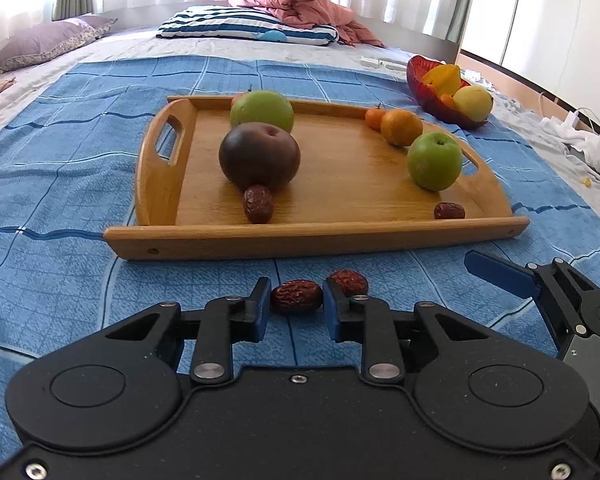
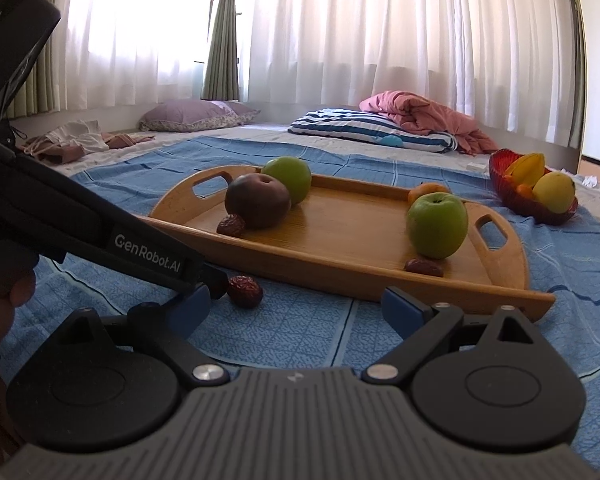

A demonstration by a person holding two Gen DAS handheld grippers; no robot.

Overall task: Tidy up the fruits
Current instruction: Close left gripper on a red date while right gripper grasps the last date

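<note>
My left gripper [image 1: 296, 300] is shut on a wrinkled red date [image 1: 296, 295] that lies on the blue blanket just in front of the wooden tray [image 1: 316, 240]. A second loose date [image 1: 349, 281] lies right behind its right finger. In the tray are a dark brown fruit [image 1: 259, 156], two green apples [image 1: 262, 110] [image 1: 434, 160], two oranges [image 1: 401, 127] and two dates [image 1: 257, 209] [image 1: 449, 211]. My right gripper [image 2: 296, 308] hovers open over the blanket before the tray's front rim [image 2: 340, 276], with nothing between its fingers.
A red bowl [image 1: 420, 92] with yellow fruit stands on the blanket to the right behind the tray. Pillows [image 1: 252, 28] and a pink quilt [image 1: 308, 6] lie at the far end of the bed. White cloth and cables [image 1: 580, 136] lie at the right.
</note>
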